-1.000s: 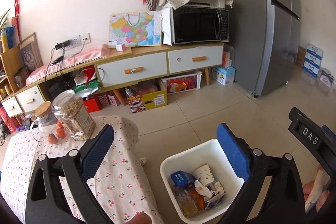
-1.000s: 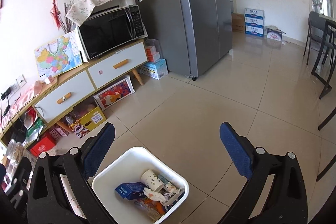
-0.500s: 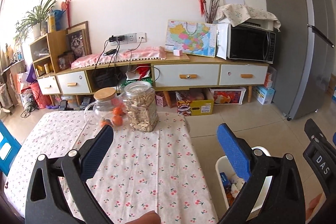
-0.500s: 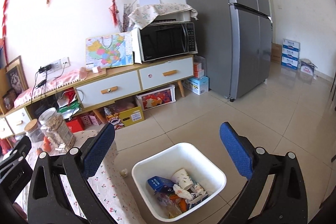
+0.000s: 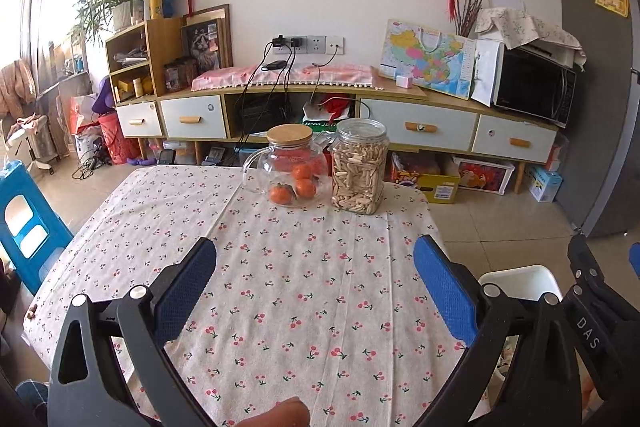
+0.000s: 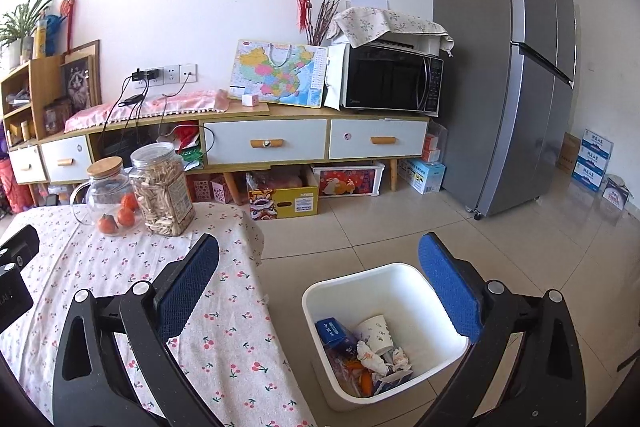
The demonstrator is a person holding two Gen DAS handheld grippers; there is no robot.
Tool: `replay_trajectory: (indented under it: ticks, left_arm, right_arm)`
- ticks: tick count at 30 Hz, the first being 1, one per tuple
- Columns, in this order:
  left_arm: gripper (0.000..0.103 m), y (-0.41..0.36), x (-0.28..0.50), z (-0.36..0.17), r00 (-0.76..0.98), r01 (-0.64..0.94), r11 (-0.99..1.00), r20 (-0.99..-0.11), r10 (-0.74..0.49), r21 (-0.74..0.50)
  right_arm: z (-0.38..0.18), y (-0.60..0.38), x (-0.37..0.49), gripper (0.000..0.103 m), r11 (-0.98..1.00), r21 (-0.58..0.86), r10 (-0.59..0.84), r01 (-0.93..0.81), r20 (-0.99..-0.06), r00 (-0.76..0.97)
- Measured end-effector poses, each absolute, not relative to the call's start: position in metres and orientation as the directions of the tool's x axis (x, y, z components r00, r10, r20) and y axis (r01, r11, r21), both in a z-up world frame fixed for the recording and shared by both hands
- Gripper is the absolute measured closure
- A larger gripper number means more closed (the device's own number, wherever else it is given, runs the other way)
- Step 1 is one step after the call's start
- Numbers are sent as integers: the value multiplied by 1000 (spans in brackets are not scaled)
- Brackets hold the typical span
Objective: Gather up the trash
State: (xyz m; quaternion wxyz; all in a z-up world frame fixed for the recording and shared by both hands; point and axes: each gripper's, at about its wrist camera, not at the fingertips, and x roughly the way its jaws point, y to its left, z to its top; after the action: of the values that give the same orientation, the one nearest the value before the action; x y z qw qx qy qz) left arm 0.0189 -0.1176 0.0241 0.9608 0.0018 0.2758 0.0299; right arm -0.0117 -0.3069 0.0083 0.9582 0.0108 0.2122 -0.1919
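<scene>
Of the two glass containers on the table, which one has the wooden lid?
The glass jug holding the orange fruits, left of the seed jar in the left wrist view; the seed jar's lid is clear.

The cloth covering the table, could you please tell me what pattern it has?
White tablecloth printed with small red cherries, clearest in the left wrist view.

Left gripper fingers spread wide, empty; right gripper likewise.

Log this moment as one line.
left gripper: open, above tablecloth | right gripper: open, empty | bin: floor, holds trash | table: no trash visible
</scene>
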Motion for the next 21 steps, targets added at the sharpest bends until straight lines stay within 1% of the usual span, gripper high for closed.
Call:
replay_trajectory:
  ticks: [7, 21]
  left_arm:
    - [7, -103, 15, 20, 839, -79, 997, -539, 79, 23]
    - [7, -107, 11, 17, 840, -79, 996, -534, 92, 48]
  right_arm:
    - [8, -290, -6, 7, 940, -76, -334, 333, -411, 848]
    - [9, -287, -5, 7, 947, -75, -315, 313, -410, 856]
